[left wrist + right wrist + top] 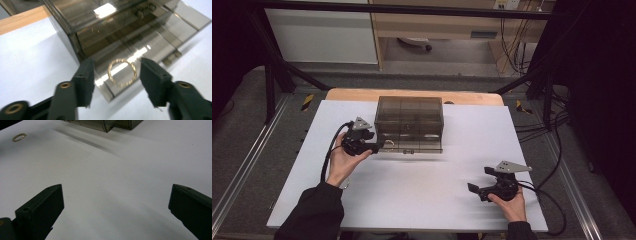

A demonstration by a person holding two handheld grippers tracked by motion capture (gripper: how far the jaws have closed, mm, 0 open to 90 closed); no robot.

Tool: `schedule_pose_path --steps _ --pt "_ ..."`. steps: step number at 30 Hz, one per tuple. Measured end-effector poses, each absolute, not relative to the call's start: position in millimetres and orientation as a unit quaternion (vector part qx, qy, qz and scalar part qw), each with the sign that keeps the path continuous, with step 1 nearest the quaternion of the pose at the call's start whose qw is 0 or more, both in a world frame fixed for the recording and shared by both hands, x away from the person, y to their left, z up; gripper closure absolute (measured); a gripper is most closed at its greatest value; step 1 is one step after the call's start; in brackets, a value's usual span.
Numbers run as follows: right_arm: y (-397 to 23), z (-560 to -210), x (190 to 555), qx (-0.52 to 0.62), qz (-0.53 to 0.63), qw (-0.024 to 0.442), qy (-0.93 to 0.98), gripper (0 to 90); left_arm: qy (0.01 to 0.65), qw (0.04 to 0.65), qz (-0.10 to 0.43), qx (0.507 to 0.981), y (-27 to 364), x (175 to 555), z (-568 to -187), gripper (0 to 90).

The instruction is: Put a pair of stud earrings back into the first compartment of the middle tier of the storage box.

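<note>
Left tool (115, 75) is at the front-left corner of the smoked translucent plastic drawer box (409, 124), jaws apart, nothing clamped. A thin gold ring (122, 72) shows between the jaws in the left gripper view. It looks to lie in or on the pulled-out bottom drawer (140, 60) of the box; can't tell if it rests on the drawer floor or hangs just above it.

Right tool (479, 189) is parked low on the white worktop (422, 190), well apart from the box, jaws wide apart, empty. Its view catches a second small gold ring (19, 137) lying on the white surface, off to the far left of that view.

Step in hand, as I read it: left tool either picking the ring out of the drawer or just dropped it in. Ambiguous.

Next move if picking: ease the jaws down either side of the ring, close gently, since a thin hoop slips easily. If placed: back out, push the drawer shut without snagging it.
</note>
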State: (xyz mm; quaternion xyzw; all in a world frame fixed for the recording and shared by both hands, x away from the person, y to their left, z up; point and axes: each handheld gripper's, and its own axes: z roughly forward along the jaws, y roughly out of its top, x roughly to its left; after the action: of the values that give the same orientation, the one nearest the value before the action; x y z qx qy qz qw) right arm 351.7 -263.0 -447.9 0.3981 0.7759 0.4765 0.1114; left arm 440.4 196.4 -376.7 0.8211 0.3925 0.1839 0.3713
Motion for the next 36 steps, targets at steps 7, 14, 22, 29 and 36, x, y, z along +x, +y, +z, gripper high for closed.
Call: schedule_pose_path --steps 7,14,22,29,36 --pt "-262.8 -448.0 351.7 0.399 0.475 0.11 0.777 0.7 0.39 0.386 0.182 0.816 215.7 424.7 -379.2 28.9" --pt "-262.9 -448.0 351.6 0.399 0.475 0.11 0.777 0.7 0.377 0.398 0.188 0.815 232.8 412.1 -383.7 19.7" --pt "-262.8 -448.0 351.6 0.399 0.475 0.11 0.777 0.7 0.4 0.377 0.194 0.812 253.3 392.2 -392.4 14.0" --pt "-262.6 -448.6 351.9 0.397 0.474 0.11 0.778 0.7 0.41 0.366 0.193 0.813 269.0 380.8 -406.6 12.1" --pt "-262.3 -448.8 351.9 0.398 0.473 0.11 0.778 0.7 0.422 0.361 0.189 0.81 283.0 369.5 -420.8 13.3"
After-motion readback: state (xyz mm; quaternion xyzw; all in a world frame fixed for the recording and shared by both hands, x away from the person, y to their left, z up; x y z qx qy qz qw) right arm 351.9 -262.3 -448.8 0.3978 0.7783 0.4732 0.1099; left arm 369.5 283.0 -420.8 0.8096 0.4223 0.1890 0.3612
